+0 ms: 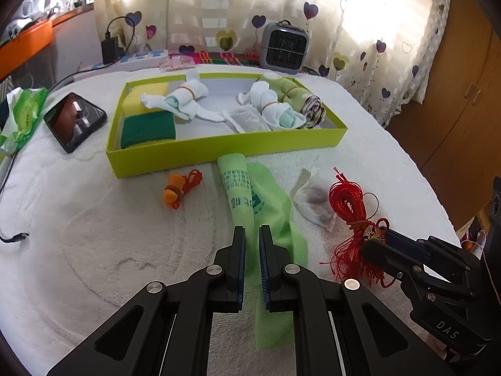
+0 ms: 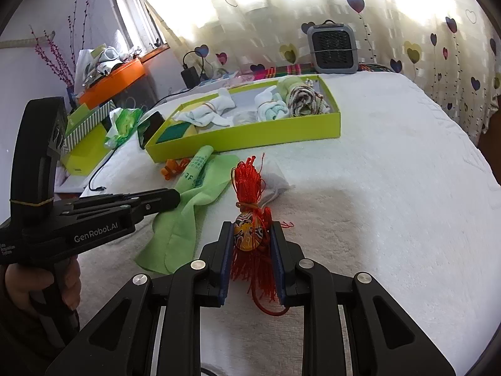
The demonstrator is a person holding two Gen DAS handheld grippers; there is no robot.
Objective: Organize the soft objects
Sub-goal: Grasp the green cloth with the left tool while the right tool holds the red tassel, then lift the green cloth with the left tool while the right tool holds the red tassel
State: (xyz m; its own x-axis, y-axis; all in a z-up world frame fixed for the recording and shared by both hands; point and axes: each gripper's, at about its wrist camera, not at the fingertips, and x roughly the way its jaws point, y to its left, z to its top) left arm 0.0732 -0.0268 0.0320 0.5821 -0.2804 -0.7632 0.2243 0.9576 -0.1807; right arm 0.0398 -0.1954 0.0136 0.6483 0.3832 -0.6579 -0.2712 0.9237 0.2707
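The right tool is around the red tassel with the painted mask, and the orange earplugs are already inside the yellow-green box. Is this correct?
Not fully. The orange earplugs lie on the white cover in front of the yellow-green box, not inside it, as the left wrist view shows. The right tool is indeed around the red tassel.

You worked over a white bedspread (image 1: 94,219) of nubby, matt terry-like cloth. The green cloth (image 1: 269,206) looked thin, smooth and matt; the red tassel (image 2: 247,188) was glossy cord with a shiny painted charm. The lime tray (image 1: 219,150) seemed matt cardboard, though you could not be sure. Your left gripper (image 1: 252,238) was matt black plastic with bright metal pins.
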